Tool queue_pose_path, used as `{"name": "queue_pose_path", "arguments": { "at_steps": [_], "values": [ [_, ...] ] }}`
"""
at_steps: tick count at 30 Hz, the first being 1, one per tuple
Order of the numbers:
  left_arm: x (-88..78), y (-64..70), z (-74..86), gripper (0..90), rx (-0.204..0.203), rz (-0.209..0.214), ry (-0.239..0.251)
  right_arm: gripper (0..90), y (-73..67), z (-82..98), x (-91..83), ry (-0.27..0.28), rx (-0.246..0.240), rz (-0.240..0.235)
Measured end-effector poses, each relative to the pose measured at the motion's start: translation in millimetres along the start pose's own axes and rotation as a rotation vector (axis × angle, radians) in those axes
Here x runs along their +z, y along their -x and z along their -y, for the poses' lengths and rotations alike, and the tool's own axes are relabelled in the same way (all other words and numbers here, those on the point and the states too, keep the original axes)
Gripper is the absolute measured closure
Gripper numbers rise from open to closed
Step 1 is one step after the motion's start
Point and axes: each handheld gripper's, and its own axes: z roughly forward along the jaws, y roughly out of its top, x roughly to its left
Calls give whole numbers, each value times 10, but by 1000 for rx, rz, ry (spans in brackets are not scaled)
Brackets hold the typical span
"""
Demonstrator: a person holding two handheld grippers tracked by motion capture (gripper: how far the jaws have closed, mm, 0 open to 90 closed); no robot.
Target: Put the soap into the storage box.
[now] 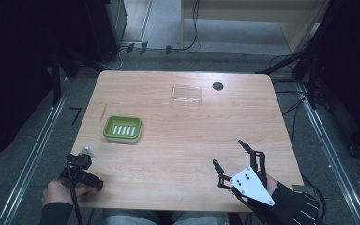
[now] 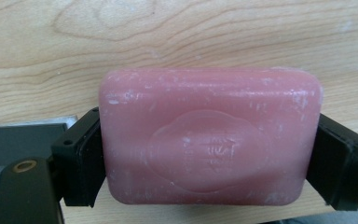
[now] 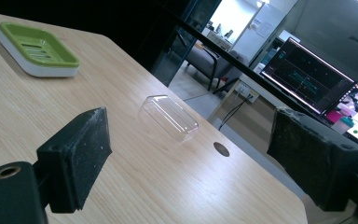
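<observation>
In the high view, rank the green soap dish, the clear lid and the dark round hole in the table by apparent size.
1. green soap dish, largest
2. clear lid, slightly smaller, though it lies farther from the camera, so the true order is unsure
3. dark round hole, smallest by far

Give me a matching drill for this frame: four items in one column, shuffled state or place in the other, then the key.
1. pink soap bar
2. green soap dish
3. clear lid
4. right tool

A. open, nothing between the jaws
B. far side of the table, near the round hole
C. clamped in the left tool
D. left half of the table, no soap in it

Pairs: 1-C, 2-D, 3-B, 4-A
</observation>
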Motion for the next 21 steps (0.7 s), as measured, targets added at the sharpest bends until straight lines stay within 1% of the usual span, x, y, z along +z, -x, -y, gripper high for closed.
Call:
{"name": "queue_pose_path", "arguments": {
  "at_steps": [8, 11, 16, 21],
  "values": [
    [-26, 14, 3, 139, 14, 1, -5, 132, 3, 1, -2, -1, 0, -1],
    [-30, 32, 1, 139, 23, 0, -6, 132, 1, 0, 1, 0, 1, -1],
    [-44, 67, -20, 139, 50, 4, -16, 132, 0, 1, 3, 0, 0, -2],
    [-57, 87, -33, 139, 60, 6, -17, 132, -2, 0, 5, 0, -4, 0]
  ]
}}
